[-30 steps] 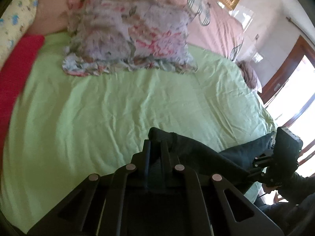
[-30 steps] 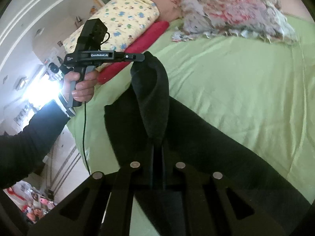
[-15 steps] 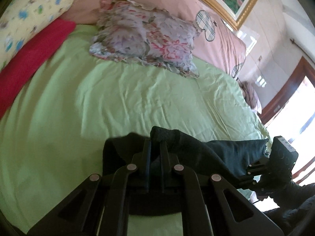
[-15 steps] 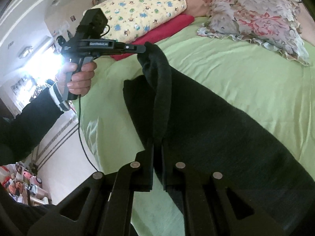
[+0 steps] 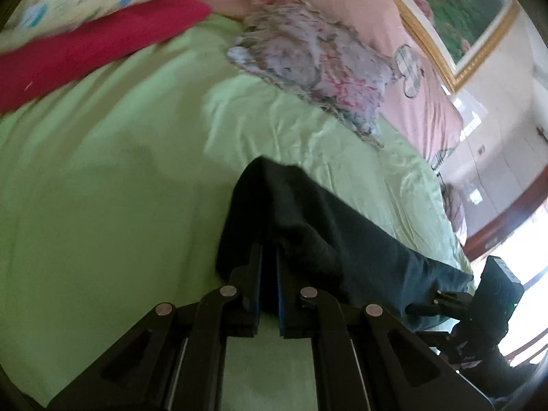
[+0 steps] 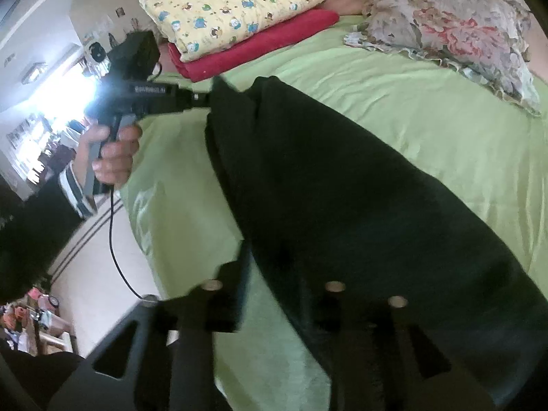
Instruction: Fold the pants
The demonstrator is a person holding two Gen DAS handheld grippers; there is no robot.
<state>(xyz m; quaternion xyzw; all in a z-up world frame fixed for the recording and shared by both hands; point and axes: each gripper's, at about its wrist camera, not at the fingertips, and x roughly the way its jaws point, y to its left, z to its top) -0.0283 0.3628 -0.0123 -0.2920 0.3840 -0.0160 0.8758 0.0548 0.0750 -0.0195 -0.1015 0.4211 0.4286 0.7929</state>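
The black pants lie in a long band across the green bed sheet. My left gripper is shut on a bunched end of the pants, low over the sheet. From the right wrist view, the left gripper meets the far end of the cloth, with a hand on its handle. My right gripper is blurred and its jaws are opening. The near edge of the pants lies between them, and the pads do not press on it. In the left wrist view the right gripper sits at the cloth's other end.
A floral pillow lies at the head of the bed. A yellow printed cushion rests on a folded red blanket. The pale floor begins past the bed's left edge. A gilt picture frame hangs above the pink headboard.
The raised fold of the pants has come down flat on the sheet. My left gripper sank and rolled with its end still held. The right jaws, shut on the cloth before, have parted.
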